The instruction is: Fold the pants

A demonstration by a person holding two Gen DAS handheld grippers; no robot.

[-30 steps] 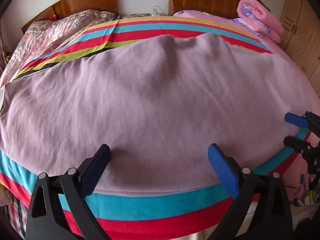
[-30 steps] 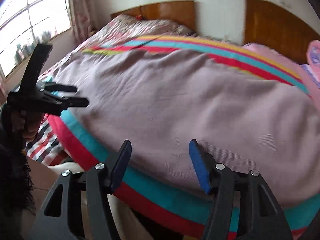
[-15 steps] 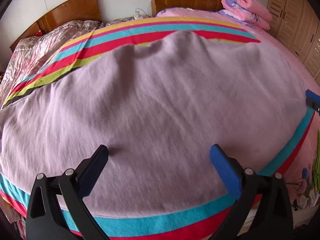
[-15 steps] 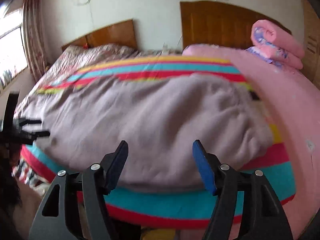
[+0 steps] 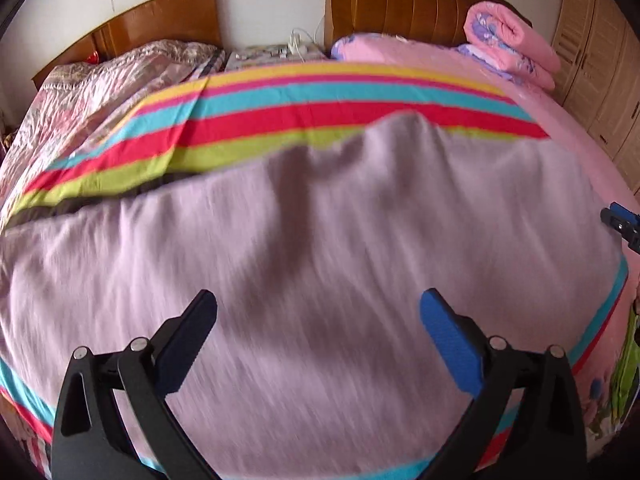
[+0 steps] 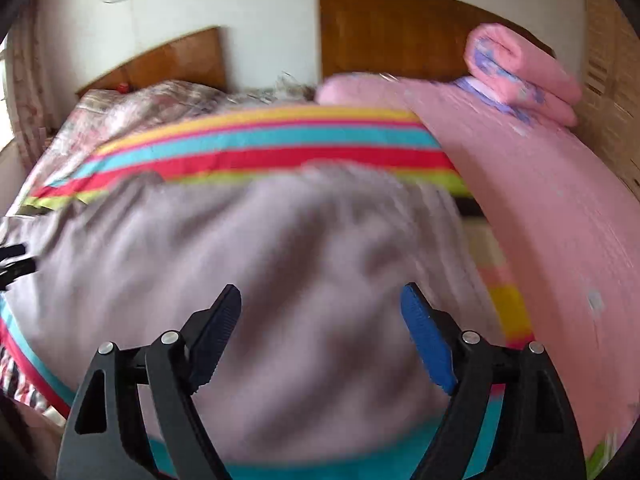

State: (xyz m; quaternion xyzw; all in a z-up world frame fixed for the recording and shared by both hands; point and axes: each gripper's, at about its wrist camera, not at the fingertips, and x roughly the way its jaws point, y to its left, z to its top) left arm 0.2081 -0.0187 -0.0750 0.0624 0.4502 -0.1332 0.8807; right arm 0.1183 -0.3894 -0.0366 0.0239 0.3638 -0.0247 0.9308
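Pale lilac pants [image 5: 320,248] lie spread flat across a striped blanket [image 5: 304,108] on the bed, and they fill the middle of both wrist views [image 6: 280,264]. My left gripper [image 5: 318,320] hovers over the near part of the fabric, jaws wide apart with nothing between the pads. My right gripper [image 6: 321,316] hangs over the right end of the pants; its jaws are opening and hold nothing. The right gripper's blue tip [image 5: 622,224] shows at the right edge of the left wrist view. The left gripper's dark fingers [image 6: 14,264] show at the left edge of the right wrist view.
A rolled pink quilt [image 5: 512,40] sits at the head of the pink bed [image 6: 560,208] on the right. A second bed with a floral cover [image 5: 100,80] lies to the left, wooden headboards [image 5: 400,4] stand behind, and wardrobe doors [image 5: 600,60] stand at far right.
Both grippers have shifted along the bed, so more striped blanket and headboard show. The right view swung from the pants' left side to their right end, and its jaws stand wider.
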